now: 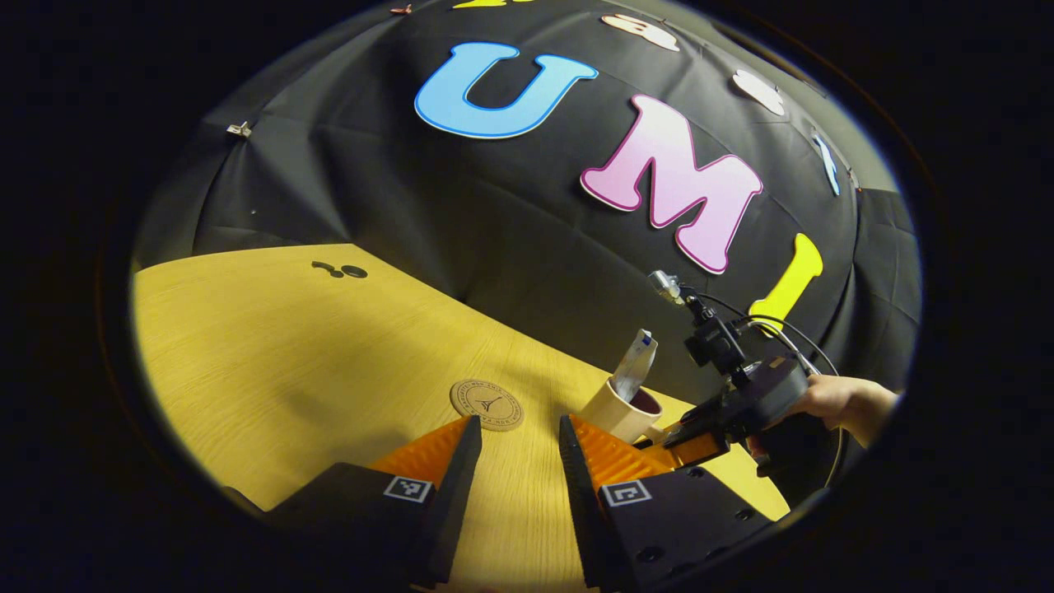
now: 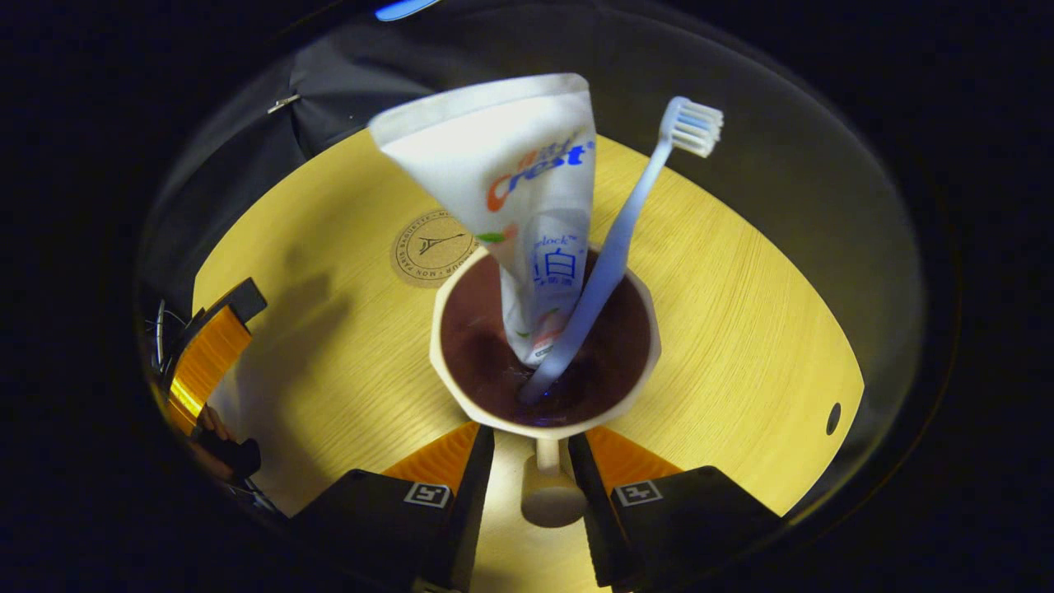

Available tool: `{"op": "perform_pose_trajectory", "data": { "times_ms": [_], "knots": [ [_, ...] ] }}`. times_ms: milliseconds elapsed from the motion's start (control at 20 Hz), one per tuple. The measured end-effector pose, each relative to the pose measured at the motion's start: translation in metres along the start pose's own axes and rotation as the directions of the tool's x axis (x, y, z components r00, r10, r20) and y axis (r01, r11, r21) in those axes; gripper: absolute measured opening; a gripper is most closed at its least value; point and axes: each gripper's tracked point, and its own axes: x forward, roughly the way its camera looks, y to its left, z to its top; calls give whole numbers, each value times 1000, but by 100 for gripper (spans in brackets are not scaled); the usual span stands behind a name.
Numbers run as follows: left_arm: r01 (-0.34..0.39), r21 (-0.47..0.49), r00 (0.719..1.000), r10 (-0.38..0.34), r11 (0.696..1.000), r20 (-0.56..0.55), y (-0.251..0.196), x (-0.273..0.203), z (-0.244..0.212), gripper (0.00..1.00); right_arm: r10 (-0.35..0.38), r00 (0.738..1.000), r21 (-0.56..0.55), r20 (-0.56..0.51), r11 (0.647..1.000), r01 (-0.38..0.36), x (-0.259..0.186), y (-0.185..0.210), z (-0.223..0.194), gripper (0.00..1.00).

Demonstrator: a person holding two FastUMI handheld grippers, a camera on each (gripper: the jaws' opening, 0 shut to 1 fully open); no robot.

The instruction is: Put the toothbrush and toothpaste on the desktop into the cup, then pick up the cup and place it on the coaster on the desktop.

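In the right gripper view, the coaster (image 2: 433, 248) lies upper left of centre, just behind and left of the cup (image 2: 461, 387). The paste (image 2: 515, 189) and brush (image 2: 626, 226) stand in the cup, leaning back. The cup's handle (image 2: 547, 486) sits between the right gripper (image 2: 533, 461) fingers, which appear not yet clamped. The left gripper (image 1: 519, 449) hovers released, nearer the coaster.
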Motion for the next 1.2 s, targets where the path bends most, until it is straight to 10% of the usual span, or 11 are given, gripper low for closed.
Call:
{"op": "perform_pose_trajectory", "data": {
  "times_ms": [500, 550, 750, 1200],
  "knots": [
    [-23, -25, 1000, 23, 999, -8, 14, -1, -1, 60, -26, 996, -19, -89, 1000, 25, 16, -3, -3, 58],
    [-26, -25, 1000, 25, 999, -8, 15, -2, 0, 60, -23, 996, -23, -91, 1000, 22, 17, -3, -5, 41],
    [-31, -29, 999, 31, 999, -8, 19, -4, 0, 60, -20, 996, -36, -83, 999, 17, 16, -4, -3, 29],
    [-35, -19, 999, 35, 999, -10, 21, -13, 2, 60, -10, 1000, -23, -5, 1000, 10, 5, 8, 29, 38]
  ]
}}
